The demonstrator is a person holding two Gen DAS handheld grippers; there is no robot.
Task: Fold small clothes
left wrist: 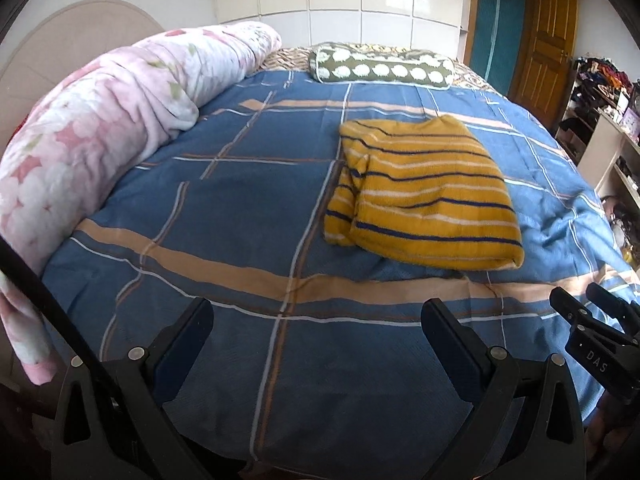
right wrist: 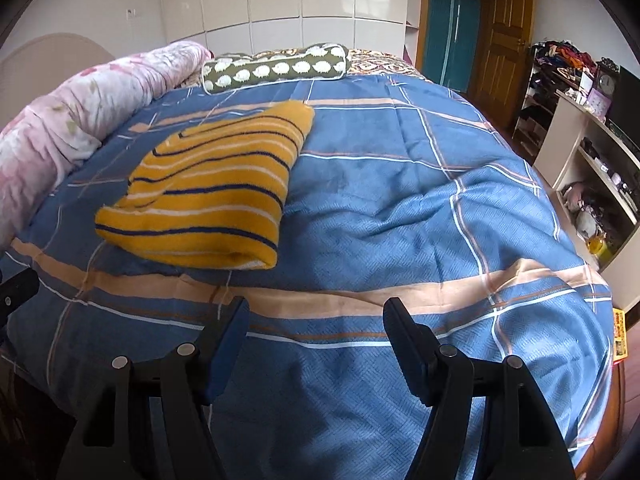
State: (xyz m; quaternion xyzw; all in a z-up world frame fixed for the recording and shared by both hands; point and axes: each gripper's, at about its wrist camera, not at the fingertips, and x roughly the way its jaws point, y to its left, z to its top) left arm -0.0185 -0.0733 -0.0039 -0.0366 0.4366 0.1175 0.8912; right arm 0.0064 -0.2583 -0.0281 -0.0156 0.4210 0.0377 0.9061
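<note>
A yellow knitted garment (left wrist: 424, 196) with dark blue and white stripes lies folded into a compact rectangle on the blue checked bedspread (left wrist: 248, 184). The right wrist view shows the same garment (right wrist: 212, 192) at the left of the bed. My left gripper (left wrist: 318, 312) hovers open over the near part of the bedspread, short of the garment, with nothing between its fingers. My right gripper (right wrist: 316, 312) is open too, empty, over bare bedspread (right wrist: 400, 208) to the right of the garment. Its black tip (left wrist: 592, 320) shows at the right edge of the left wrist view.
A rolled pink floral quilt (left wrist: 104, 128) lines the bed's left side. A green bolster (left wrist: 380, 66) with white spots lies at the far end. White shelves (right wrist: 592, 168) with clutter stand right of the bed, a wooden door (right wrist: 500, 28) behind.
</note>
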